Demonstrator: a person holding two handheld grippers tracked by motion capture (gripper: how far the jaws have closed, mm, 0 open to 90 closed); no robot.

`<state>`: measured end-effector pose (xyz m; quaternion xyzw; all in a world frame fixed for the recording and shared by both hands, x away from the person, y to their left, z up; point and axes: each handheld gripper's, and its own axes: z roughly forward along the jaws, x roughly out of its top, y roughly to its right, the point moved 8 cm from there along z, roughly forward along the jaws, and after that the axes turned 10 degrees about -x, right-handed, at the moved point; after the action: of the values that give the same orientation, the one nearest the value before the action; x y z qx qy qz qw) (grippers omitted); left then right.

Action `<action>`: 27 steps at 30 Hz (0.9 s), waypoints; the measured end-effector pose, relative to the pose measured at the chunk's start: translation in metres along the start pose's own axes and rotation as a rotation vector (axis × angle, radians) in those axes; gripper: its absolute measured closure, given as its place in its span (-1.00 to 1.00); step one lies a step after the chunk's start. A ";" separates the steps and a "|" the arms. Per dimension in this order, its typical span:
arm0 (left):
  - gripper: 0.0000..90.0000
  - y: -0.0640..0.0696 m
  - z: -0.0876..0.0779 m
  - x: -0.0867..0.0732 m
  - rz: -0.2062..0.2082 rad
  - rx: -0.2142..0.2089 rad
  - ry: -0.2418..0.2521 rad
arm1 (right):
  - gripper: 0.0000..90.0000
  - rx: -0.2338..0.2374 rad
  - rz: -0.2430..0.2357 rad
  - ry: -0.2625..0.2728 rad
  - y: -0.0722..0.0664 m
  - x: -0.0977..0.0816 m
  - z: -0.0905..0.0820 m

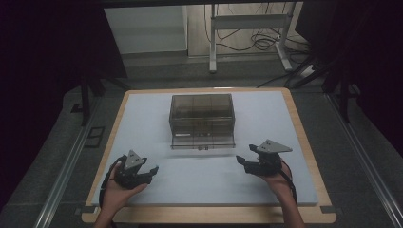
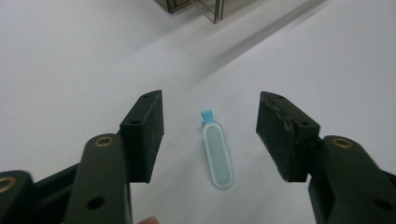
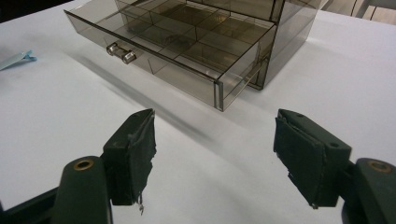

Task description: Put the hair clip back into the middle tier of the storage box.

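A small pale blue hair clip (image 2: 217, 154) lies flat on the white mat, in the gap between the jaws of my left gripper (image 2: 211, 101); the pads stand apart from it on both sides, so that gripper is open. In the high view my left gripper (image 1: 151, 172) is at the near left of the mat. A smoky clear drawer box (image 1: 202, 116) stands mid-table with its bottom drawer (image 3: 177, 51) pulled out, divided into compartments, with a metal knob (image 3: 120, 51) on its front. My right gripper (image 3: 215, 116) is open and holds nothing, facing the drawer's corner. The clip (image 3: 16, 59) also lies at the far left of the right gripper view.
The white mat (image 1: 285, 123) covers a wooden table (image 1: 304, 142) whose edge shows all round. Beyond the far edge are a dark floor, a white desk frame (image 1: 247, 23) and loose cables (image 1: 266, 42). Metal rails (image 1: 66, 166) run beside the table.
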<state>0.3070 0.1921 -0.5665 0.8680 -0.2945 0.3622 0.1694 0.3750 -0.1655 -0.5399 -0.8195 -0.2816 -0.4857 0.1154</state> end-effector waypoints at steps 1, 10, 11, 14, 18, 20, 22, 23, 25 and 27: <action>-0.01 -0.001 0.001 -0.001 -0.002 0.006 -0.007 | -0.36 0.000 0.001 0.001 0.000 0.000 0.000; 0.21 -0.002 0.012 -0.009 -0.027 0.009 -0.056 | -0.37 -0.006 0.002 -0.001 0.002 0.000 0.000; 0.24 -0.002 0.014 -0.009 -0.023 0.008 -0.063 | -0.37 -0.007 0.001 -0.002 0.002 -0.001 0.000; 0.30 -0.001 0.017 -0.009 -0.013 0.000 -0.079 | -0.37 -0.006 0.001 -0.001 0.001 -0.001 0.000; 0.36 -0.002 0.021 -0.011 -0.014 0.004 -0.093 | -0.37 -0.010 0.001 -0.003 0.002 -0.001 0.000; 0.38 -0.003 0.023 -0.012 -0.006 0.006 -0.109 | -0.37 -0.012 0.002 -0.003 0.003 -0.001 0.000; 0.41 -0.003 0.024 -0.012 -0.007 0.004 -0.108 | -0.37 -0.013 0.002 -0.003 0.003 -0.001 0.000; 0.43 -0.003 0.025 -0.012 -0.010 0.003 -0.105 | -0.37 -0.014 0.003 -0.002 0.004 -0.001 0.000; 0.46 -0.004 0.026 -0.012 -0.011 -0.002 -0.110 | -0.37 -0.016 0.005 -0.001 0.004 -0.001 0.000; 0.50 -0.004 0.026 -0.013 -0.013 -0.002 -0.115 | -0.37 -0.016 0.006 -0.001 0.004 -0.001 -0.001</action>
<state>0.3165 0.1868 -0.5941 0.8891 -0.2986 0.3101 0.1555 0.3767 -0.1696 -0.5401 -0.8214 -0.2752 -0.4872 0.1100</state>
